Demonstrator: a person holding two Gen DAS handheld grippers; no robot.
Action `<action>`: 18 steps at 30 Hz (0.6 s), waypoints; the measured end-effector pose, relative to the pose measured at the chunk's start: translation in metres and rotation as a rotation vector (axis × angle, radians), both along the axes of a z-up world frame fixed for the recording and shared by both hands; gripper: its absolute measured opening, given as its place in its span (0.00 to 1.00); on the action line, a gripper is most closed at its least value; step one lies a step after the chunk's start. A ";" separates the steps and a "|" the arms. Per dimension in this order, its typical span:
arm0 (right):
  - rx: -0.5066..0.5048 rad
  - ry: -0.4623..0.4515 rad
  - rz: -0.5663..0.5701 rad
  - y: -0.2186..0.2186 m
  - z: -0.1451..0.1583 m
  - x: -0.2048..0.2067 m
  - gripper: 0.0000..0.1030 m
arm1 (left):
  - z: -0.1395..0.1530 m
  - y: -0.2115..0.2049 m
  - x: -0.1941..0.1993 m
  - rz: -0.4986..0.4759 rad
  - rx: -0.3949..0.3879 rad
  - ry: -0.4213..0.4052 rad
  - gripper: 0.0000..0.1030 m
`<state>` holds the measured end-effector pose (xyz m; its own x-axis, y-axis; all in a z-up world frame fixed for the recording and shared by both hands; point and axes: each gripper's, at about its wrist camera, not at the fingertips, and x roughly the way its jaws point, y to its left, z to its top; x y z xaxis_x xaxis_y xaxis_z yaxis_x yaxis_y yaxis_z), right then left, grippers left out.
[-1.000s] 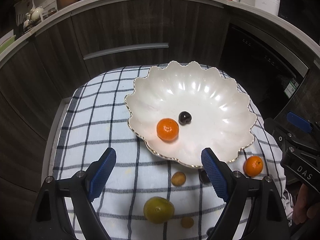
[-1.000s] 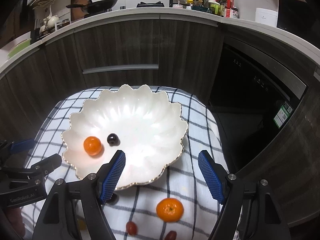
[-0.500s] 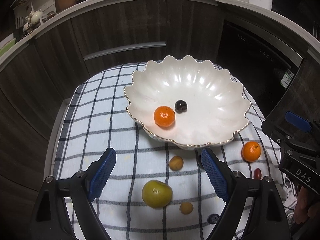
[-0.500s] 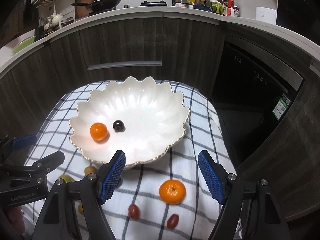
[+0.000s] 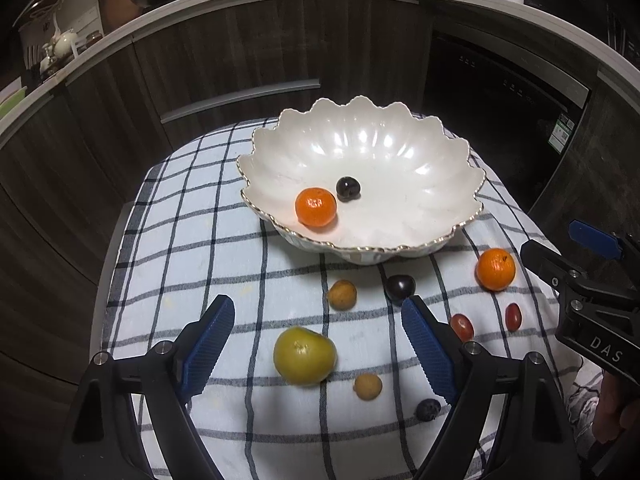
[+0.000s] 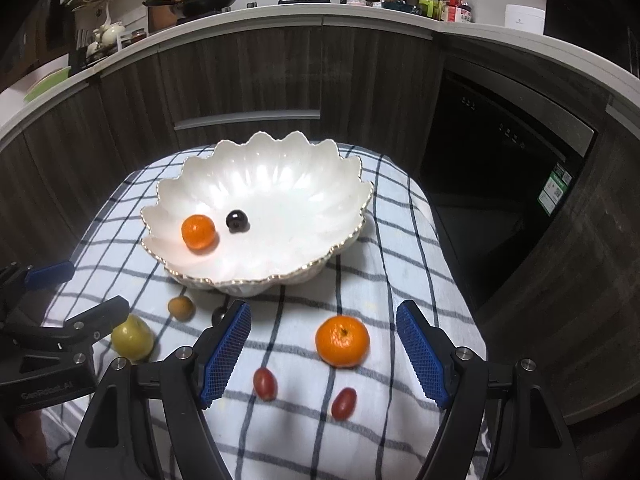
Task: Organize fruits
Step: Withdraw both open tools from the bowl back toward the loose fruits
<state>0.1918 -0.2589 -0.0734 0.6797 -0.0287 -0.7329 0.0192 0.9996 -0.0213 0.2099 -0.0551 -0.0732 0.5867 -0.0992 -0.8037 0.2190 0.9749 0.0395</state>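
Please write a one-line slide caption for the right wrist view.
Open right gripper above an orange on checked cloth; scalloped bowl behind.

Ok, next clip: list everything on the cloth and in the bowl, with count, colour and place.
bowl: 1, white, scalloped, gold rim, far end of cloth
checked cloth: 1, white with dark lines, under everything
mandarins: 2, orange; one in bowl, one on cloth
dark round fruits: 2; one in bowl, one before it
green fruit: 1, yellow-green, near centre
small tan fruits: 2
red oval fruits: 2
blueberry: 1, near edge
left gripper: blue fingers, open, empty
right gripper: blue fingers, open, empty
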 end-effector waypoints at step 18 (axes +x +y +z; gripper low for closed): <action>-0.005 0.031 -0.007 0.004 -0.026 -0.034 0.74 | -0.028 0.000 -0.028 -0.022 -0.003 0.012 0.77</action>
<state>0.1578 -0.2550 -0.0999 0.6566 -0.0369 -0.7533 0.0257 0.9993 -0.0265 0.1821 -0.0549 -0.1008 0.5747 -0.1148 -0.8102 0.2408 0.9700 0.0334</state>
